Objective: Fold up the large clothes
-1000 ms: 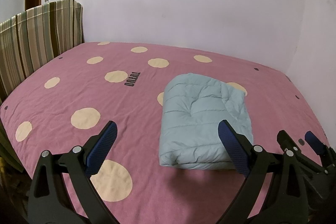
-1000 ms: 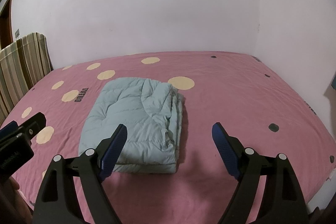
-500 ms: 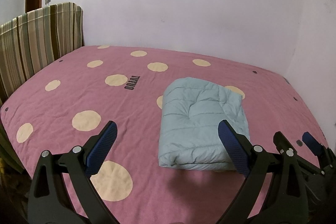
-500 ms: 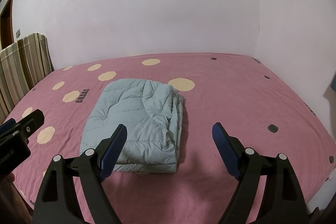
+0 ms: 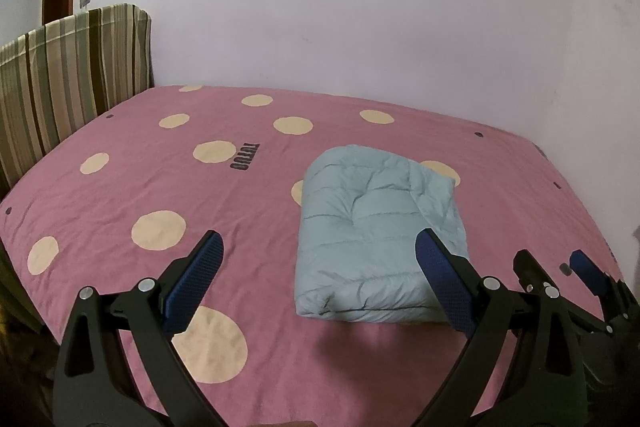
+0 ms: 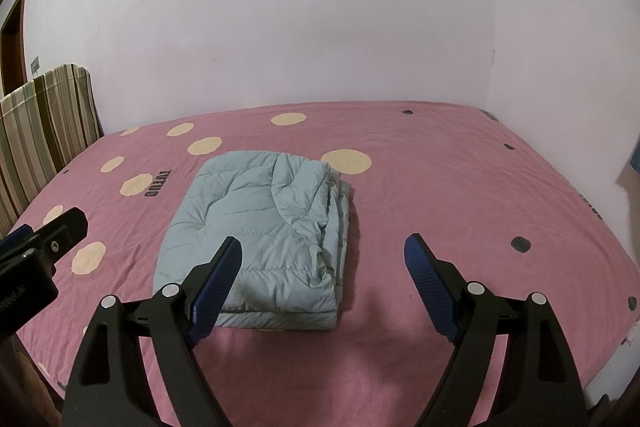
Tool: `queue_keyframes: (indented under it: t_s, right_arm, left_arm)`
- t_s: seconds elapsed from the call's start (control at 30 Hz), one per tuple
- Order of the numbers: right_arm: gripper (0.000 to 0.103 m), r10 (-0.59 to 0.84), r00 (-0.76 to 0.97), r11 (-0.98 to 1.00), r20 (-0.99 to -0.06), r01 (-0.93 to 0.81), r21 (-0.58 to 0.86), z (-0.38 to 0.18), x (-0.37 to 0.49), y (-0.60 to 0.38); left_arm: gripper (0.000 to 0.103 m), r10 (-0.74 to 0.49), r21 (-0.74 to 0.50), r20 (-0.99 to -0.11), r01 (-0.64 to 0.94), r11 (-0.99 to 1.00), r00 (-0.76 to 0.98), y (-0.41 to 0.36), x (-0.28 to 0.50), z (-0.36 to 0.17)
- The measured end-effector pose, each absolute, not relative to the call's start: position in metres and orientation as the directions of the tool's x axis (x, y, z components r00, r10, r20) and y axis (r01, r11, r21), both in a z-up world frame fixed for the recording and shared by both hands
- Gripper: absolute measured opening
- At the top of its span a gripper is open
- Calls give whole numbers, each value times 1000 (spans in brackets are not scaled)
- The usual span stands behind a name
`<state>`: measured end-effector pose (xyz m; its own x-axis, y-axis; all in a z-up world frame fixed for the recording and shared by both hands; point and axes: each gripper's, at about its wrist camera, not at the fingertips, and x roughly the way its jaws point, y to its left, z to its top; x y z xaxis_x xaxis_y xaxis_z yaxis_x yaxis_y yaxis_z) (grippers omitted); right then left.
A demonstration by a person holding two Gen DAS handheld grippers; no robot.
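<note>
While the pale blue padded garment lies already folded into a thick bundle on the pink bed cover, it is judged that only a check of the loose layered edge is left, and any pressing is best done gently. Both the left gripper and the right gripper are held wide open and empty. The bundle is seen just beyond the fingertips, not touched, between the two grippers.

Puffy quilted matt jacket, soft matt cotton bedsheet, smooth painted wall
</note>
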<state>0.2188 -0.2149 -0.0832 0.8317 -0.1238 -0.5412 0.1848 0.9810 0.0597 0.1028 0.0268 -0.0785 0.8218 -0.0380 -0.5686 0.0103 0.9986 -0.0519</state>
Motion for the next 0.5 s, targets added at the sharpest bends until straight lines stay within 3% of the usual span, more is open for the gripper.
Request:
queue_keyframes:
  t_s: [0.5]
  right_arm:
    - [82, -122, 829, 980, -546, 187, 64, -86, 221, -214]
  left_arm:
    - [101, -40, -27, -545, 30, 999, 838, 18, 103, -83]
